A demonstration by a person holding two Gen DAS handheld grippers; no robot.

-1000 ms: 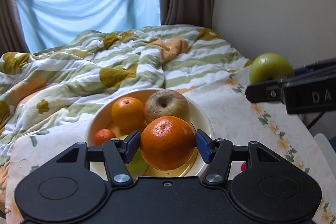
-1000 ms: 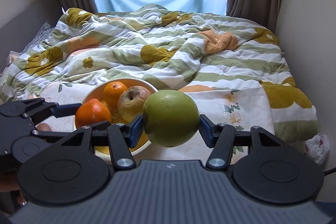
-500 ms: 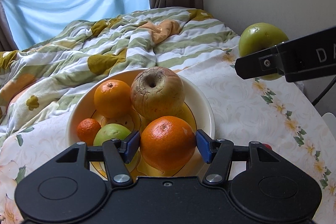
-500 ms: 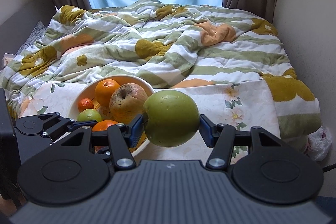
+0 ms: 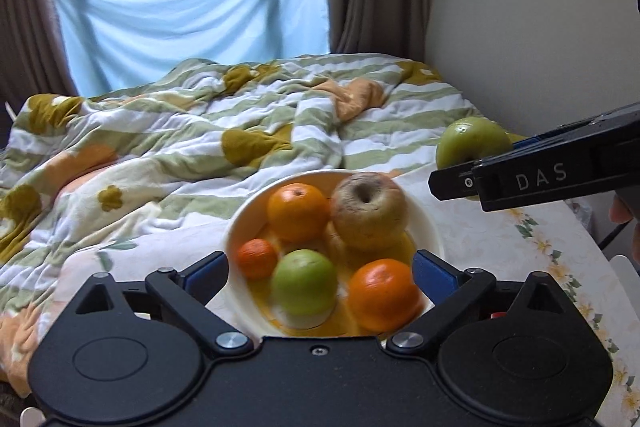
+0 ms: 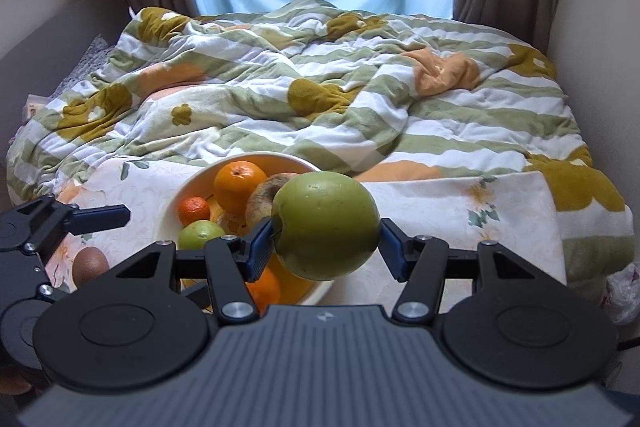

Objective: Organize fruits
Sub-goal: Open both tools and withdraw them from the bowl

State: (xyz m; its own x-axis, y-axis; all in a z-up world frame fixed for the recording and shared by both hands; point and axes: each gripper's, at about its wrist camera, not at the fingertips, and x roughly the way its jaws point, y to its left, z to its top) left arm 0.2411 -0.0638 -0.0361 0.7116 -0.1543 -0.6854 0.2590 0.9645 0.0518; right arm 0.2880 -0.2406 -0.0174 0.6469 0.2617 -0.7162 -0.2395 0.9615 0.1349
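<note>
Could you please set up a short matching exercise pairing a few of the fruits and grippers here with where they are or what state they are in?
Things:
1. big green apple
2. small tangerine
3. left gripper
4. brown kiwi

Places or states:
A. open, holding nothing
B. on the tablecloth, outside the bowl
C. clamped in the right gripper
D. in the bowl, at its left side

Pairs: 1-C, 2-D, 3-A, 4-B

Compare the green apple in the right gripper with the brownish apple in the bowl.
The green apple is smooth and evenly green; the brownish apple is dull, wrinkled and tan. The green apple is clamped in the right gripper above the table; the brownish apple rests in the bowl against an orange. Both are round and similar in size.
</note>
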